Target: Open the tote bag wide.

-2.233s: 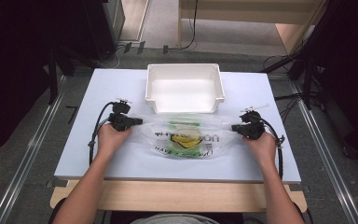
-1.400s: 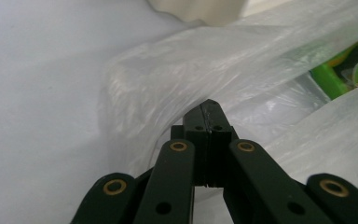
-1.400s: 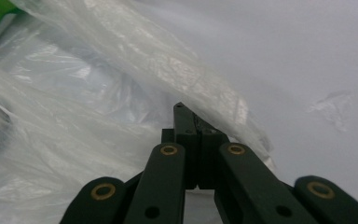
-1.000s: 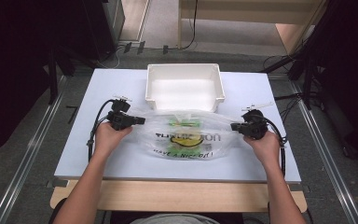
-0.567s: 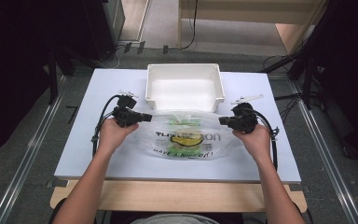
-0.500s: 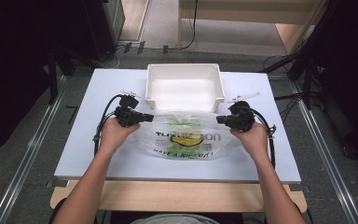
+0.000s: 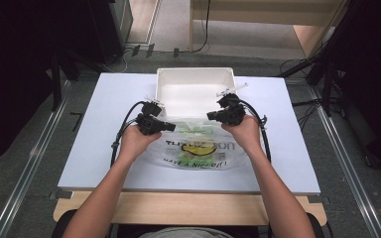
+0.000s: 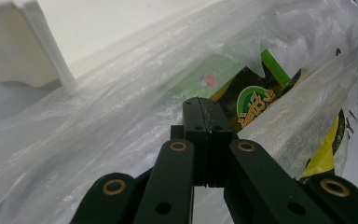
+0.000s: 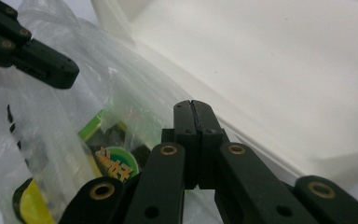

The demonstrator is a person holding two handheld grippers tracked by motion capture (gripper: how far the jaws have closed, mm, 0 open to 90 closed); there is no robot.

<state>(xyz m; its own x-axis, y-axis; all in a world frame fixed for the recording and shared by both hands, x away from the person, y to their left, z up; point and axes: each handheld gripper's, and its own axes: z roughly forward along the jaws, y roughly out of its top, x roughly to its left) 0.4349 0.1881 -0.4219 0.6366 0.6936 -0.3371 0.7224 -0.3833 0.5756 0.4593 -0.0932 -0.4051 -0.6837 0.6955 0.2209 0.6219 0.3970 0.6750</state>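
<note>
A clear plastic bag (image 7: pixel 198 148) with yellow and black print lies on the white table, its top edge raised against the white bin (image 7: pixel 194 74). My left gripper (image 7: pixel 171 127) is shut on the bag's left top edge, and my right gripper (image 7: pixel 211 116) is shut on its right top edge. In the left gripper view the jaws (image 8: pixel 204 105) meet with the film (image 8: pixel 98 140) pinched between them, and a green and yellow packet (image 8: pixel 251 100) shows inside the bag. The right gripper view shows shut jaws (image 9: pixel 192 106) over the bin's floor (image 9: pixel 284 70), with the left gripper (image 9: pixel 70 74) beyond.
The white table (image 7: pixel 104 148) has bare surface to the left and right of the bag. Its wooden front edge (image 7: pixel 188 208) runs along the person's side. Black cables trail from both grippers. Dark stands and floor rails flank the table.
Both hands moved away from the person toward the bin and closer together, drawing the bag's top edge up to the bin's front wall. The right hand travelled farther and rose a little.
</note>
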